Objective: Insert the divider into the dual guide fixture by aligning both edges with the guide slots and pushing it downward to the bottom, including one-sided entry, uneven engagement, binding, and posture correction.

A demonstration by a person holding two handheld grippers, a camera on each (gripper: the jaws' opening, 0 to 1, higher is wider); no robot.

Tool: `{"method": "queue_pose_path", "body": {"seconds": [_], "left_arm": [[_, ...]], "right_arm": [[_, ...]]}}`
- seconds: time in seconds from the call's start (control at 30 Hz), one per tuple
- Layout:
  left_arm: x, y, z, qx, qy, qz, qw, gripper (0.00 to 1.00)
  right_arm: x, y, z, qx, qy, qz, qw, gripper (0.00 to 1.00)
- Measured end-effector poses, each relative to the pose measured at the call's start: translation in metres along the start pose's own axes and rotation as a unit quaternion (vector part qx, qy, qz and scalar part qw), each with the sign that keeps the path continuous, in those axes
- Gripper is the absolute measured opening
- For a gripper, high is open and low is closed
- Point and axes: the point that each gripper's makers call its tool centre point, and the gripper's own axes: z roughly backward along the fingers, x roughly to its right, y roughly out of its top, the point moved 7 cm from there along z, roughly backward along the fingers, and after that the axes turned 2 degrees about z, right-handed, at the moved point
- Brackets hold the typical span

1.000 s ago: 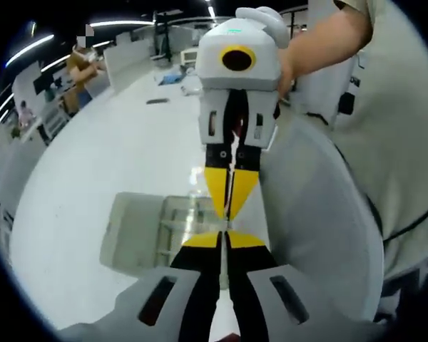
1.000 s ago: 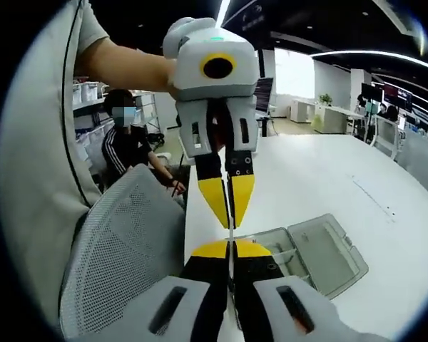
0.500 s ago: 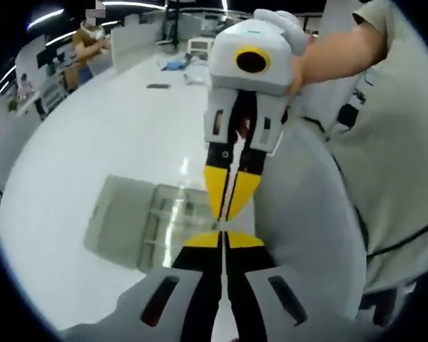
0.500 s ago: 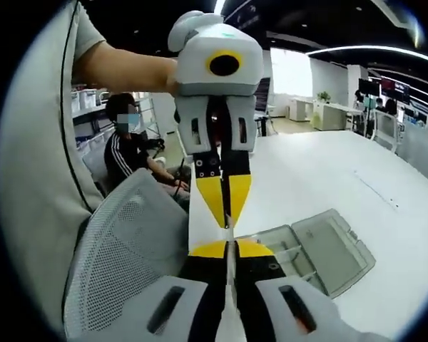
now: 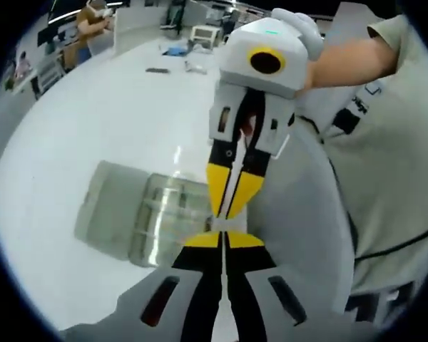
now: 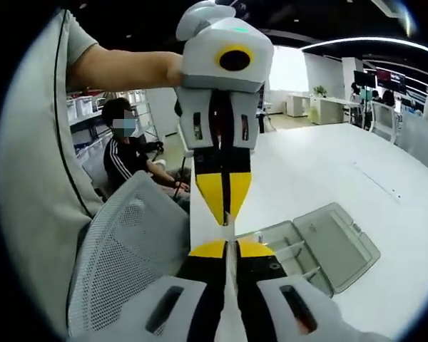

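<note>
My left gripper (image 5: pixel 225 239) and right gripper (image 6: pixel 228 248) meet tip to tip, each shut on an end of the thin pale divider (image 5: pixel 227 226), which I see edge-on as a narrow strip (image 6: pixel 227 232). In the left gripper view the right gripper (image 5: pixel 232 194) comes down from above, held by a hand. The left gripper (image 6: pixel 224 208) does the same in the right gripper view. The clear guide fixture (image 5: pixel 164 221), a see-through box with its lid folded open, lies on the white table (image 5: pixel 93 121) below the grippers. In the right gripper view the fixture (image 6: pixel 310 246) is to the right of the jaws.
A grey mesh chair (image 6: pixel 128 249) stands at the table's edge, beside the torso of the person (image 5: pixel 392 164) who holds the grippers. Another person (image 6: pixel 125 153) sits behind the chair. Small items (image 5: pixel 157 70) lie far off on the table, with desks beyond it.
Both grippers have stayed shut on the divider. Both views have tilted, so the fixture sits further left in the left gripper view and the opposite gripper looms slightly larger.
</note>
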Motion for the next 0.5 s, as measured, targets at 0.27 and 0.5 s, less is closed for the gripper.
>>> {"method": "queue_pose_path", "body": {"seconds": [0.27, 0.5], "left_arm": [[0.0016, -0.0007, 0.0007, -0.006, -0.003, -0.009, 0.9999, 0.00], [0.0031, -0.0024, -0.0004, -0.003, -0.003, -0.009, 0.9999, 0.00]], "right_arm": [[-0.0023, -0.0020, -0.0028, 0.002, 0.007, -0.004, 1.0000, 0.00], [-0.0041, -0.0035, -0.0038, 0.002, 0.013, -0.013, 0.9998, 0.00]]}}
